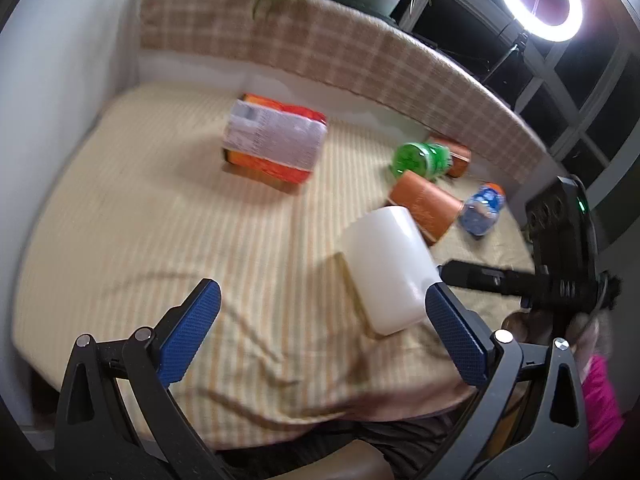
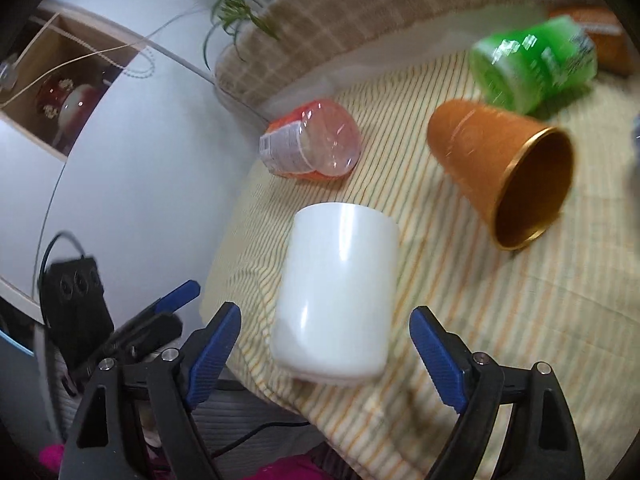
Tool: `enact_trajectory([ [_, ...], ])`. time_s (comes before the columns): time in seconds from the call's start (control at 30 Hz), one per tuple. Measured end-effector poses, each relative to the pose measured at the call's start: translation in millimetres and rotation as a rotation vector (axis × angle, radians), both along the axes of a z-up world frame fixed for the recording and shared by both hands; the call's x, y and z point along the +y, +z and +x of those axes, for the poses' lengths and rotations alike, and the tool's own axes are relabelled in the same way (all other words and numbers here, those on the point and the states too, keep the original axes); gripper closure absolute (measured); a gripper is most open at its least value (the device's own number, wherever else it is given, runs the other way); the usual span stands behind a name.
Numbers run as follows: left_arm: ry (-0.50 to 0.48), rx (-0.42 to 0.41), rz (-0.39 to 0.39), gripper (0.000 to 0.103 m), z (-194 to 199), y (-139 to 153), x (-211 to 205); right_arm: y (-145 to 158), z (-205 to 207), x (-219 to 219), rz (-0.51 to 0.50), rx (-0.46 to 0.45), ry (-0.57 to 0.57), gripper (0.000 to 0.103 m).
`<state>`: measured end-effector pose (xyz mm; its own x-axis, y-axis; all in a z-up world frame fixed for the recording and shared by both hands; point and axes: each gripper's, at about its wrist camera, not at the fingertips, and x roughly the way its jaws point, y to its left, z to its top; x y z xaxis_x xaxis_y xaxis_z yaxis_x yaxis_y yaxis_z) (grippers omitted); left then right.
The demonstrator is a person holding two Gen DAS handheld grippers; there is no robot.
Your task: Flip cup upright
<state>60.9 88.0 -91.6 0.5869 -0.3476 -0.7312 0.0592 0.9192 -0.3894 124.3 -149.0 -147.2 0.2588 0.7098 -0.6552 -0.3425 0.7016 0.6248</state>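
Note:
A white cup (image 2: 336, 292) lies on its side on the striped tablecloth (image 2: 460, 320), its closed end pointing away from me; it also shows in the left wrist view (image 1: 390, 268). My right gripper (image 2: 326, 344) is open, its blue fingers on either side of the cup's near end, not touching it. My left gripper (image 1: 320, 328) is open and empty, with its right finger (image 1: 456, 332) close beside the cup. An orange cup (image 2: 500, 176) also lies on its side beyond the white one, mouth facing right.
A green bottle (image 2: 532, 64), an orange-capped clear jar (image 2: 312, 144), another orange item (image 2: 600, 32) and a blue bottle (image 1: 482, 208) lie on the cloth. A checked cushion (image 1: 320, 44) backs the table. The table edge is near both grippers.

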Motion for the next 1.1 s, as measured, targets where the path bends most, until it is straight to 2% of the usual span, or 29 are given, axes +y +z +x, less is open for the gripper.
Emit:
enact_trajectory([
  [0.2,-0.033,0.104,-0.149,0.0,30,-12,-11,22,-40,-23,-0.128,-0.168,-0.086,0.014],
  [0.47,-0.018,0.21,-0.3,0.004,64,-33,-29,36,-81,-58,-0.179,-0.269,-0.188,0.014],
  [0.73,0.0,0.248,-0.328,0.009,81,-46,-44,29,-92,-82,-0.156,-0.249,-0.251,0.014],
  [0.83,0.001,0.259,-0.311,0.018,85,-50,-51,24,-93,-86,-0.154,-0.237,-0.264,0.014],
  [1.1,0.006,0.273,-0.263,0.018,95,-60,-59,15,-90,-93,-0.149,-0.214,-0.283,0.014],
])
